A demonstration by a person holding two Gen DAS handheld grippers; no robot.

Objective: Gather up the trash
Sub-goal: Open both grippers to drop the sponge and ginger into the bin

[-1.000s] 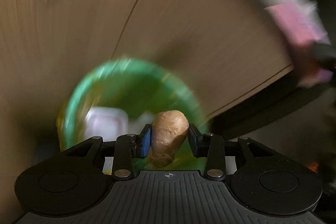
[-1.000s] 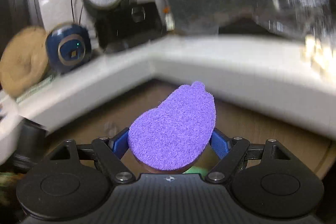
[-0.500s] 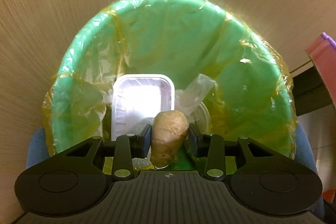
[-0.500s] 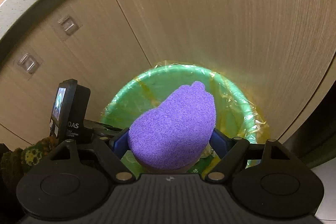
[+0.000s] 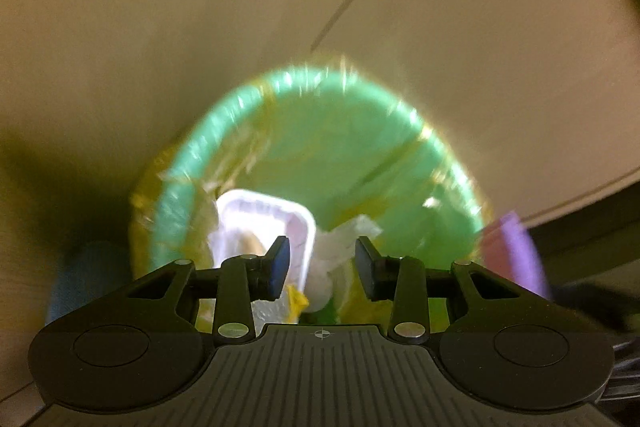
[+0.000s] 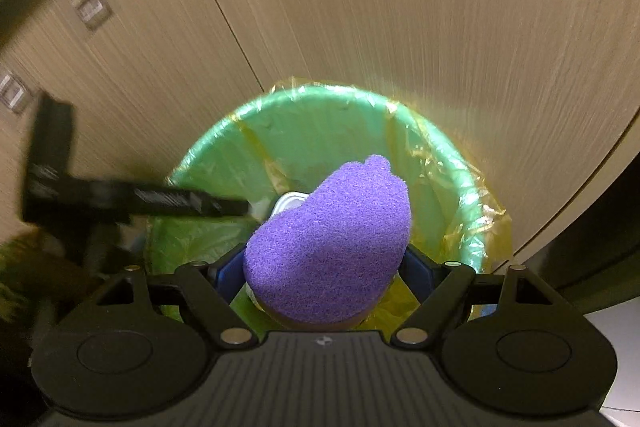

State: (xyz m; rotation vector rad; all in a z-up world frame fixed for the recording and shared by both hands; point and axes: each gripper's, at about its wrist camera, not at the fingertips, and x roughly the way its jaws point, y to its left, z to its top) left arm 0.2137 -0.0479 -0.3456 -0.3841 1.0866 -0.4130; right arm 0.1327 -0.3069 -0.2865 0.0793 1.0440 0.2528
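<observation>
Hovering: both grippers point down over the green bin (image 6: pixel 208 155), which is lined with a yellowish plastic bag and stands against wood-grain cabinet doors (image 6: pixel 400 7).
Left gripper (image 5: pixel 322 263): spread, nothing between the pads. The log shows the jaws closing slightly within the last half second, yet the frames show them empty.
Ginger piece (image 5: pixel 250 247): a tan lump, seemingly the ginger root, lies in the white plastic tray (image 5: pixel 264 215) inside the bin, at 11 o'clock from the left fingertips. View blurred, so contact with the tray floor is uncertain.
Other bin contents: crumpled white film (image 5: pixel 344 235) just right of the tray, at 12 o'clock from the left gripper.
Right gripper (image 6: pixel 326 267): pinching the purple sponge (image 6: pixel 332 239) by its two sides, directly above the bin's mouth.
Left gripper in the right view: a dark blurred bar at 9 o'clock, reaching over the bin rim.
Done, judged: ginger appears binned.
Left, judged: sponge not yet released; the right jaws need to part over the opening.
Risk: the sponge is light and may cling to a pad or catch on the liner's edge.
Unknown: whether more trash remains elsewhere; no counter in view.
</observation>
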